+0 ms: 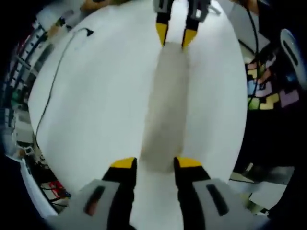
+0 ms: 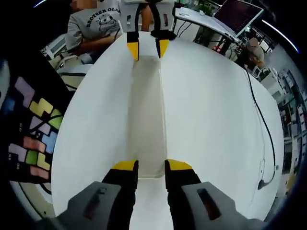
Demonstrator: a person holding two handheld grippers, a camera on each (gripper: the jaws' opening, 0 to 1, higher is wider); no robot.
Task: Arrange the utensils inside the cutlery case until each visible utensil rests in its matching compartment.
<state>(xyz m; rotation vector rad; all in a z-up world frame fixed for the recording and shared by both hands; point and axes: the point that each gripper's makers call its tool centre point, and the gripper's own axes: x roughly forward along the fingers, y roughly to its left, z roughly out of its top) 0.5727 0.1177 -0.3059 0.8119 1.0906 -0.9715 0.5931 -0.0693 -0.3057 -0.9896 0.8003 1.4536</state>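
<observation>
A long, narrow, pale cutlery case (image 1: 165, 110) (image 2: 146, 120) lies lengthwise on the white table (image 1: 100, 96) (image 2: 206, 110), stretched between my two grippers. My left gripper (image 1: 156, 163) has its yellow-tipped jaws against both sides of the case's near end, and it appears across the table as the left gripper (image 2: 147, 49) at the far end. My right gripper (image 2: 152, 166) clasps the opposite end the same way, seen also as the right gripper (image 1: 175, 34). The case looks blurred in the left gripper view, and its inside is not discernible.
A black cable (image 1: 53, 86) (image 2: 261, 124) runs along one side of the table. Coloured puzzle floor tiles (image 1: 264, 91) (image 2: 33, 129) lie past the other edge. A seated person in a grey shirt (image 2: 93, 26) and a laptop (image 2: 237, 14) are behind the left gripper.
</observation>
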